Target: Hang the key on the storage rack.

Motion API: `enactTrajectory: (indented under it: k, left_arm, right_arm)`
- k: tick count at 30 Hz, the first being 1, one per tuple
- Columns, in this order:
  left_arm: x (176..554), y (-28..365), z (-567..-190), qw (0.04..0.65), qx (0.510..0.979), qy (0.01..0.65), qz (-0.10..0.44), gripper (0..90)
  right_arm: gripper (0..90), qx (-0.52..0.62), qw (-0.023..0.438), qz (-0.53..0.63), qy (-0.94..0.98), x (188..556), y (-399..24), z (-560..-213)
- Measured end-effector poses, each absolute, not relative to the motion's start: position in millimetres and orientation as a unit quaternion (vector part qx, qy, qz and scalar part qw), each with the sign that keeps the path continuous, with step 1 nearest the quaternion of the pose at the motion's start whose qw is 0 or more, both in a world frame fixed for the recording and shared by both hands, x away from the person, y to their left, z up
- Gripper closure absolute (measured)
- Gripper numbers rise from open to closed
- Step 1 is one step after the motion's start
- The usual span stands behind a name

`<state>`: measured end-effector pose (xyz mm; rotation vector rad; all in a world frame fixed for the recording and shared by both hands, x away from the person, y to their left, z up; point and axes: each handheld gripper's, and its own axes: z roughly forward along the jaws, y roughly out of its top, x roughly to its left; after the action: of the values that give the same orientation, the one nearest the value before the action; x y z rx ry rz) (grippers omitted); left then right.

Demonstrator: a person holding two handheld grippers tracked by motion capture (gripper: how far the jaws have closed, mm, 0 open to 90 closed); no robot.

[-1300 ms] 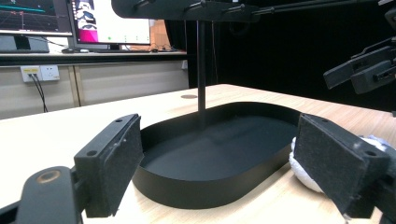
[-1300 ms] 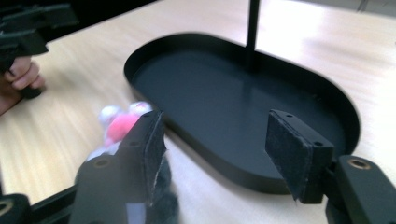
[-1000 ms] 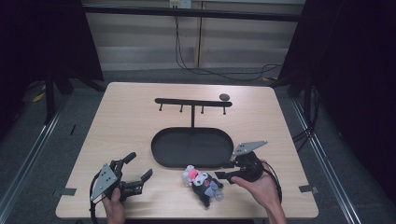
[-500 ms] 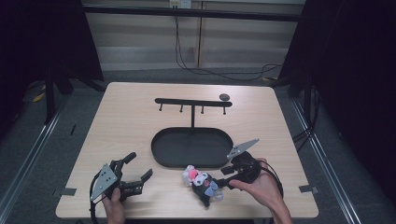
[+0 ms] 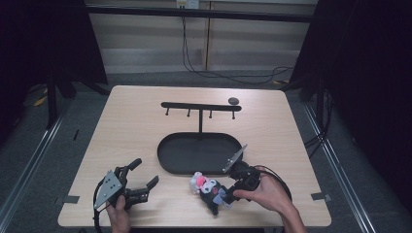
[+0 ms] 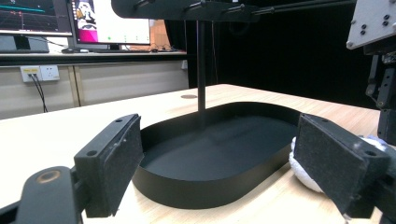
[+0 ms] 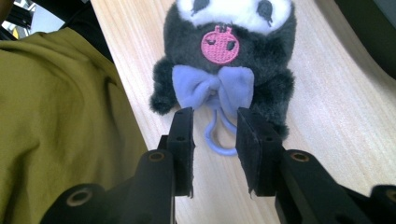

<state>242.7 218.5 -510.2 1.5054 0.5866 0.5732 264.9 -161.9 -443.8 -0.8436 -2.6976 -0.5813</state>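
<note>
A small dark plush toy with a white face, pink emblem and lavender bow lies on the table's front edge, just in front of the black oval tray. My right gripper points at its lower end. Its jaws have just been closing and stand narrowly apart on either side of the plush's lavender loop, with the pads not pressing on it. My left gripper rests at the front left, open and holding nothing. In its own view the left gripper faces the tray.
A black T-shaped rack with several pegs rises from the tray's back. A small dark disc lies behind it on the right. An olive sleeve borders the plush in the right gripper view. The white plush edge shows beside the left gripper's right jaw.
My right gripper has slid left toward the plush and tipped lower, and its jaws have narrowed around the loop. The left gripper has stayed where it was.
</note>
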Motion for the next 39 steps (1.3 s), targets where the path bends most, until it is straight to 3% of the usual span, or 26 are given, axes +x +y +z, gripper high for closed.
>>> enactTrajectory:
  k: [11,27,29,36,39]
  left_arm:
    - [242.7,218.5,-510.2,0.655,0.664,0.259,0.253,15.3]
    - [242.7,218.6,-510.2,0.654,0.664,0.258,0.253,15.3]
    - [242.7,218.7,-510.2,0.654,0.665,0.258,0.253,15.3]
    - [242.7,218.6,-510.2,0.655,0.664,0.259,0.253,15.3]
    - [242.7,218.6,-510.2,0.655,0.664,0.259,0.253,15.3]
  right_arm:
    - [70.5,-0.282,0.147,-0.164,-0.934,272.2,-153.4,-456.7]
    - [60.9,-0.282,0.162,-0.158,-0.932,268.1,-150.6,-460.8]
    - [62.2,-0.277,0.147,-0.155,-0.937,269.7,-147.0,-463.5]
    - [63.2,-0.273,0.159,-0.142,-0.938,271.9,-136.2,-469.4]
    - [68.1,-0.279,0.149,-0.146,-0.937,272.7,-132.1,-470.7]
